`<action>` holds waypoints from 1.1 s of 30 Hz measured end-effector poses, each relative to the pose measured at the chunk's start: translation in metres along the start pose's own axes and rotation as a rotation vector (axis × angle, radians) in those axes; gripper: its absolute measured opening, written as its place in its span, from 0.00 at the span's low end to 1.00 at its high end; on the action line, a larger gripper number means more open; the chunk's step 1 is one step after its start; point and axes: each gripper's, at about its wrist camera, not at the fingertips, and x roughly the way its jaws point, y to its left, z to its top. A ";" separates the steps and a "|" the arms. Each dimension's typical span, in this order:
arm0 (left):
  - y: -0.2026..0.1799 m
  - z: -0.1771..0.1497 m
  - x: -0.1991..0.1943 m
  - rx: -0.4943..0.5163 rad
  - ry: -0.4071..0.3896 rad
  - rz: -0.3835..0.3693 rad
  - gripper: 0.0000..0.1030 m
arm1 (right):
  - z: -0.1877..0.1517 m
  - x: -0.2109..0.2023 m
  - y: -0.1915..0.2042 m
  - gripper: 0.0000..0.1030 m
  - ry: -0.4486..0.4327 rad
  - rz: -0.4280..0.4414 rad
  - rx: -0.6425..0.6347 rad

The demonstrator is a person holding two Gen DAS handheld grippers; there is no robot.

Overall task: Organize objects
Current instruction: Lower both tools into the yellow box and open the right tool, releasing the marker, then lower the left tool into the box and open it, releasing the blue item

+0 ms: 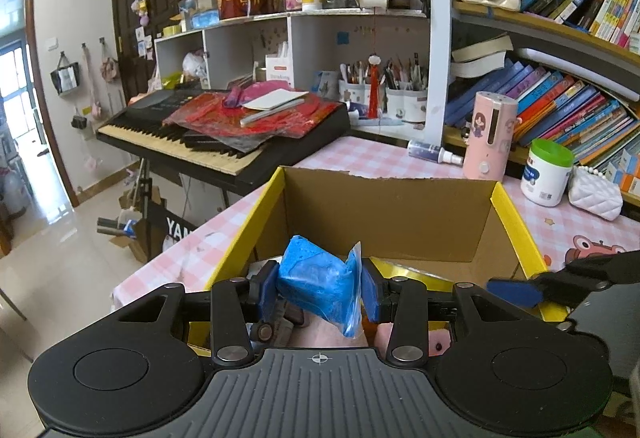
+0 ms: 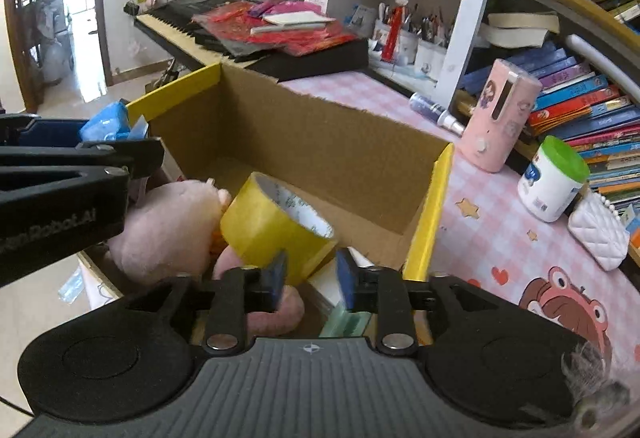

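An open cardboard box (image 1: 384, 206) with yellow flaps stands on the pink checked table; it also shows in the right wrist view (image 2: 320, 142). My left gripper (image 1: 320, 288) is shut on a blue plastic-wrapped packet (image 1: 316, 282) and holds it over the box's near left side; the packet also shows in the right wrist view (image 2: 106, 124). My right gripper (image 2: 312, 280) hangs over the box with its jaws apart around the lower edge of a yellow tape roll (image 2: 276, 226); I cannot tell whether the pads touch it. A pink plush toy (image 2: 168, 226) lies inside the box.
On the table right of the box stand a pink cylinder (image 2: 500, 114), a green-lidded white jar (image 2: 554, 178), a spray bottle (image 2: 436, 110) and a white quilted purse (image 2: 598, 234). Bookshelves (image 1: 560, 106) rise behind. A cluttered keyboard (image 1: 224, 130) sits beyond the box.
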 end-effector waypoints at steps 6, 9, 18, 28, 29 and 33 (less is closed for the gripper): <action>-0.004 0.001 0.006 0.000 0.010 0.002 0.39 | -0.001 -0.024 -0.011 0.38 -0.134 -0.102 0.053; -0.008 0.001 0.010 0.005 0.020 -0.002 0.39 | -0.002 -0.032 -0.020 0.42 -0.163 -0.166 0.100; -0.033 -0.006 0.030 0.069 0.083 -0.019 0.40 | -0.014 -0.034 -0.041 0.42 -0.140 -0.190 0.168; -0.055 -0.018 0.046 0.148 0.157 -0.019 0.43 | -0.023 -0.043 -0.045 0.45 -0.148 -0.179 0.173; -0.056 -0.019 0.047 0.153 0.171 -0.023 0.44 | -0.024 -0.044 -0.045 0.45 -0.150 -0.179 0.174; -0.055 -0.021 0.046 0.138 0.181 -0.036 0.60 | -0.026 -0.050 -0.043 0.46 -0.156 -0.182 0.183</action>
